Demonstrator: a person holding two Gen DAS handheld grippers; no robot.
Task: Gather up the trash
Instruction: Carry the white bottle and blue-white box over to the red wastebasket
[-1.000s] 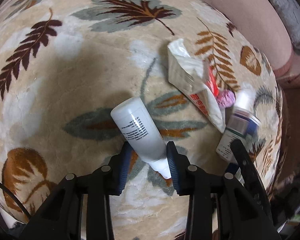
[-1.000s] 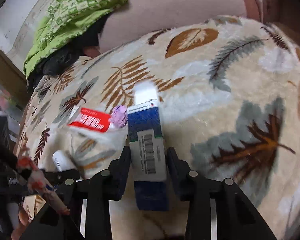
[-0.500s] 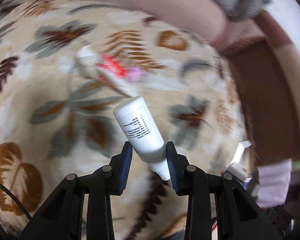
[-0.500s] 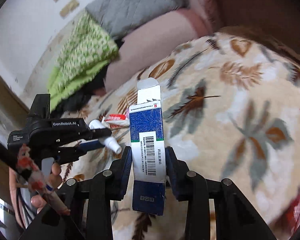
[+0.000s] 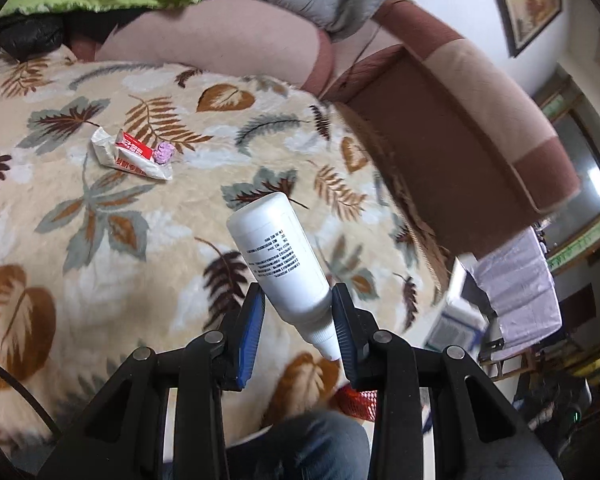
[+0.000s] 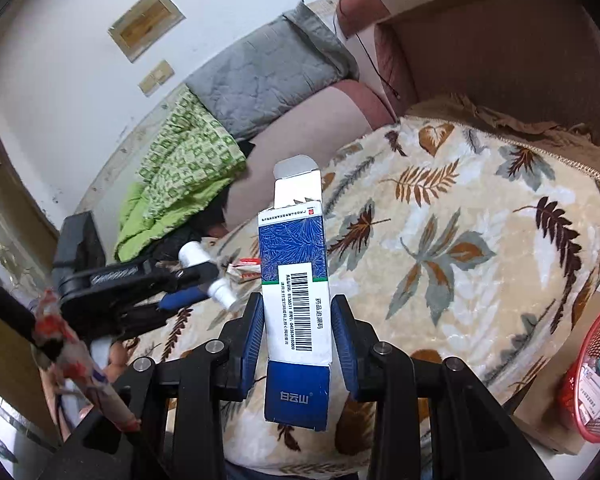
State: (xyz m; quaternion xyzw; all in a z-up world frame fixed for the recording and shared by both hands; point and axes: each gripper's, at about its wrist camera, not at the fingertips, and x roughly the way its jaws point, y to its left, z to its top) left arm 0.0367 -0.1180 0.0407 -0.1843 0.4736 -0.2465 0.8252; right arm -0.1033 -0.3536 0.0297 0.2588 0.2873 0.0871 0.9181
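Left gripper [image 5: 298,320] is up in the air over the blanket [image 5: 100,240], clamped on the white bottle [image 5: 280,256] near its neck; bottle tilts up-left, nozzle pointing down toward the camera, printed text on its side facing us. In the right wrist view the same gripper shows at left, held roughly level, bottle crosswise in the pads, a bit of the person's hand [image 6: 118,356] under it. Right gripper [image 6: 298,320] is also raised, closed on the box [image 6: 296,300]: blue and white carton, upright between the blue pads [image 6: 252,344], barcode face toward the camera, top flap open and sticking up, lower blue end hanging below the fingers. Left on the blanket: a crumpled white-and-red wrapper [image 5: 130,154] with a small purple wad [image 5: 164,153] touching its right end, both well apart from either gripper. Blanket is cream with a leaf print, draped over a sofa [image 5: 460,128] with a brown and tan arm; grey cushion [image 6: 268,76] and green patterned cloth [image 6: 180,160] piled along the backrest. Red mesh basket [image 6: 592,380] sits off the blanket's edge at lower right of the right view, some packaging already inside; the left view only catches a red sliver of it behind the right finger. A jeans-clad knee [image 5: 300,440] fills the bottom centre of the left view, directly under the gripper.
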